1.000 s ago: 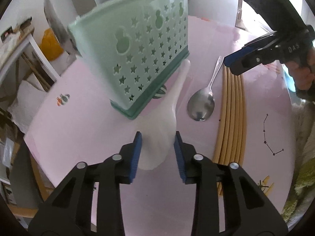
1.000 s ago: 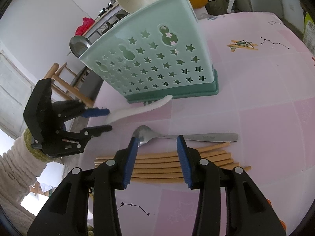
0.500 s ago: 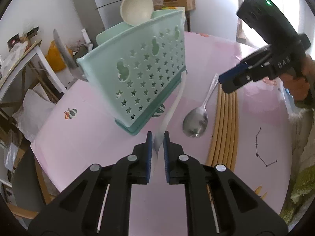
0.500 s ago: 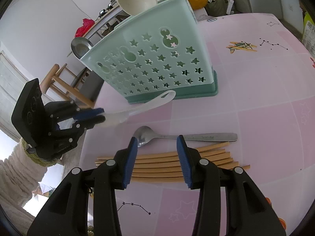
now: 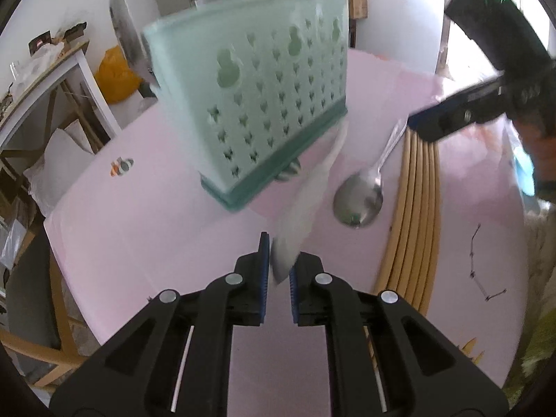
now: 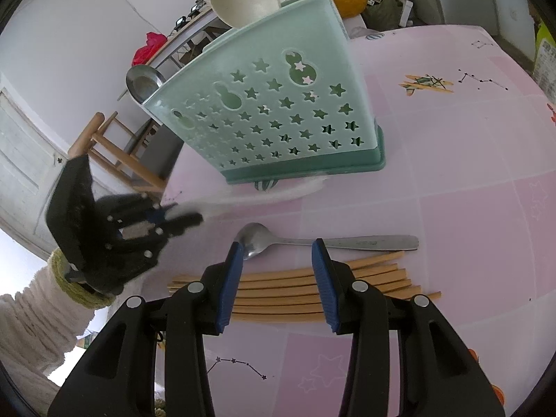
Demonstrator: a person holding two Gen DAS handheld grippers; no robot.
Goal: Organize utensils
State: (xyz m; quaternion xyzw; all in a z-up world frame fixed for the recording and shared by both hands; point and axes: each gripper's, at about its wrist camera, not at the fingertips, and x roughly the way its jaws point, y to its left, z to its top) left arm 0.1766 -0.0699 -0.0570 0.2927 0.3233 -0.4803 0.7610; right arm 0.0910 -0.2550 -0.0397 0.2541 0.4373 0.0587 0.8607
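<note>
Left tongs (image 5: 278, 271) are clamped on white spoon (image 5: 305, 201) beside caddy (image 5: 264, 104); right tongs (image 6: 278, 271) are held open over chopsticks (image 6: 288, 292).

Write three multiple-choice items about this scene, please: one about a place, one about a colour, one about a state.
1. Where does the metal spoon lie?
A. Inside the holder
B. On the table, between the holder and the chopsticks
C. In the right gripper

2. What colour is the utensil holder?
A. Mint green
B. Red
C. Black

3. What is the state of the left gripper?
A. Open and empty
B. Shut on the metal spoon
C. Shut on the white spoon

Answers: 1 B, its handle runs along the wooden sticks in front of the holder. 2 A, pale green walls on a darker green base. 3 C, the blue pads pinch the white spoon's end.
</note>
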